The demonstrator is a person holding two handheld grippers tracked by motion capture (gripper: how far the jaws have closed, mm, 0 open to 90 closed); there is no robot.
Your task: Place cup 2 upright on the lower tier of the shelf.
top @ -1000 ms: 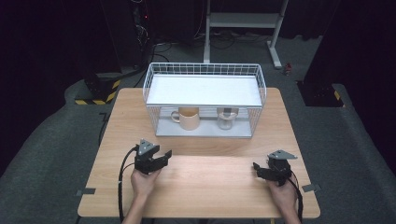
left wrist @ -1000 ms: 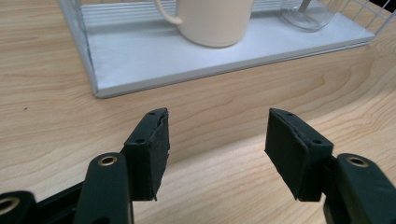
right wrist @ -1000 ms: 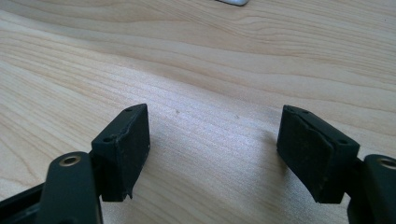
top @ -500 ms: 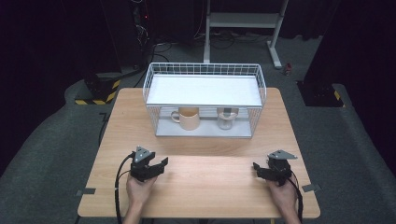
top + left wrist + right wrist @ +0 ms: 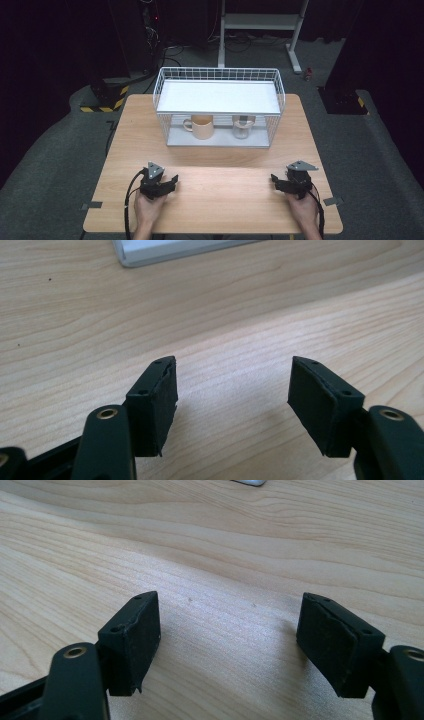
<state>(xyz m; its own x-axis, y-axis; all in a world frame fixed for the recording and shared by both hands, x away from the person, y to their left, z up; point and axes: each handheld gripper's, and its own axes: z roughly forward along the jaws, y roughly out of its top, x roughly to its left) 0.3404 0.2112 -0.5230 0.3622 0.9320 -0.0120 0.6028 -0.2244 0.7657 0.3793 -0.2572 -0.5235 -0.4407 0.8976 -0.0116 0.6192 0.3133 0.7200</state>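
Claws rest low at the near edge of the wooden surface [image 5: 225, 200], one toward each near corner, and neither holds anything. Toward the near left corner, the left claw [image 5: 170, 181] sits in the person's left hand [image 5: 148, 209] with its jaws spread wide; the left gripper view shows only bare wood grain between the two black pads [image 5: 155, 400], with a corner of the grey tray base at the top of that view. Farther back, centred against the far edge, stands a white wire rack [image 5: 220, 87] with a white shelf on top. Under that shelf, on the rack's lower level, a tan mug [image 5: 202, 127] sits left of centre with its handle pointing left, and a clear glass cup [image 5: 241, 128] stands just to its right, apart from it. Toward the near right corner, the right claw [image 5: 276, 180] lies in the right hand [image 5: 301, 210], likewise released, with nothing but wood between its jaws in the right gripper view.

Judging from this layout, the work is at its opening step: both claws are parked, well apart from the cups. The next move likely calls for one claw to travel forward to the rack's open front, come in low beneath the shelf, and line up its spread jaws around the mug or the glass without striking the wire.
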